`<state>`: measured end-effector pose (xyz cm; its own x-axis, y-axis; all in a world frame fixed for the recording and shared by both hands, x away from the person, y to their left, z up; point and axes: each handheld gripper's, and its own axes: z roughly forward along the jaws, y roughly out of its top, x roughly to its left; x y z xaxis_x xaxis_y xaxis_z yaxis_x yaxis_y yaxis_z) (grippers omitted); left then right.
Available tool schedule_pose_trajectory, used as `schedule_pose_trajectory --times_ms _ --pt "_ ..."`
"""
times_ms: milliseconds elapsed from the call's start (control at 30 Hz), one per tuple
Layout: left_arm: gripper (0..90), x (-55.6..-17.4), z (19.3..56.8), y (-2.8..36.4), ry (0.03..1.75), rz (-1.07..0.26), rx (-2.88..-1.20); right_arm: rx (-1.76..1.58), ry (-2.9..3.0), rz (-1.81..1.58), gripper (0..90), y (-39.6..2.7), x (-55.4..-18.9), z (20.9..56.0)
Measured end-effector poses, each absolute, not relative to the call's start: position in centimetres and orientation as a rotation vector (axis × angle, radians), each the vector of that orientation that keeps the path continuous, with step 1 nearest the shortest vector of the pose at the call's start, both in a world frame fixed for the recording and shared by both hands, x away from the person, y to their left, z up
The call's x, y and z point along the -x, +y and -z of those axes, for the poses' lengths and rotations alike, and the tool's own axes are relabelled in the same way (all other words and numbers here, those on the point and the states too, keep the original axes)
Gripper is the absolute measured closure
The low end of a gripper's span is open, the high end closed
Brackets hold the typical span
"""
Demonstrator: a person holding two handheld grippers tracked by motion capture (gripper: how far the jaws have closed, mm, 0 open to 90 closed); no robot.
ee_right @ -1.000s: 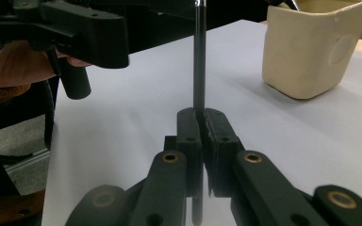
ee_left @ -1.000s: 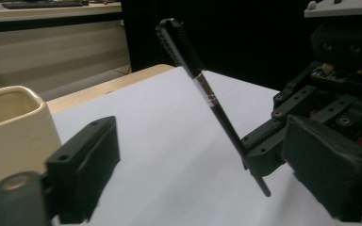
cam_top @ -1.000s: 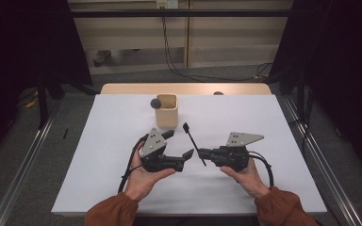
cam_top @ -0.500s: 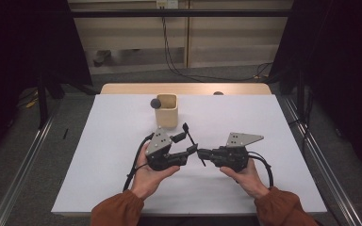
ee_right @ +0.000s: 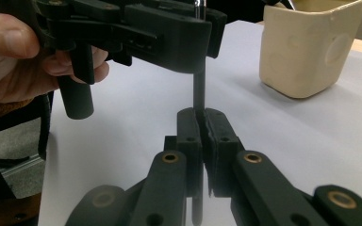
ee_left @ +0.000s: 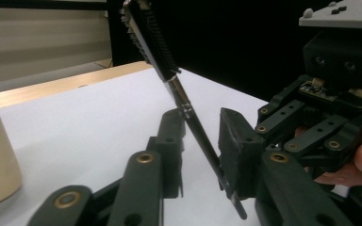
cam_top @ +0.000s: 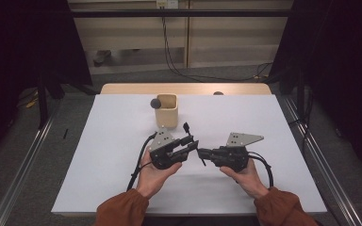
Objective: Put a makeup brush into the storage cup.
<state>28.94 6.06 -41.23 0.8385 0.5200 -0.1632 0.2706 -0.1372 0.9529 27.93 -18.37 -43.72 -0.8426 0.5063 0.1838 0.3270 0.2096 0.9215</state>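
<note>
**Both tongs on one slim black brush above the bench**

I start with the bench (cam_top: 99,155), covered in a plain white sheet with a strip of bare wood at its far edge. On it, near the far middle, stands a cream cup (cam_top: 166,110) with rounded corners; a dark round knob pokes up beside its left rim (I cannot tell from here what it belongs to), and its inside is hidden from me.

Nearer to me, my left tongs (cam_top: 192,144) and right tongs (cam_top: 201,152) meet tip to tip in the air. Between them is the brush (ee_left: 188,106): a thin black stem, slightly glossy, tilted, ending upward in a flat head with a ridged, comb-like edge.

The right tongs are pressed together on the lower part of the stem. The left tongs have just been closing with the stem between them; it lies against one pad, and a gap shows to the other.
</note>
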Motion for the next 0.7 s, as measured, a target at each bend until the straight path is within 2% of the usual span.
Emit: schedule_pose_trajectory --times_ms 467,700 --pt "83.9 -28.78 41.20 5.70 0.598 -0.189 -1.757 -0.791 2.343 -1.689 86.2 -17.96 -27.82 44.07" --pt "85.7 -28.69 41.11 5.48 0.588 -0.182 -1.759 -0.788 2.347 -1.681 86.1 -17.92 -27.79 44.07"
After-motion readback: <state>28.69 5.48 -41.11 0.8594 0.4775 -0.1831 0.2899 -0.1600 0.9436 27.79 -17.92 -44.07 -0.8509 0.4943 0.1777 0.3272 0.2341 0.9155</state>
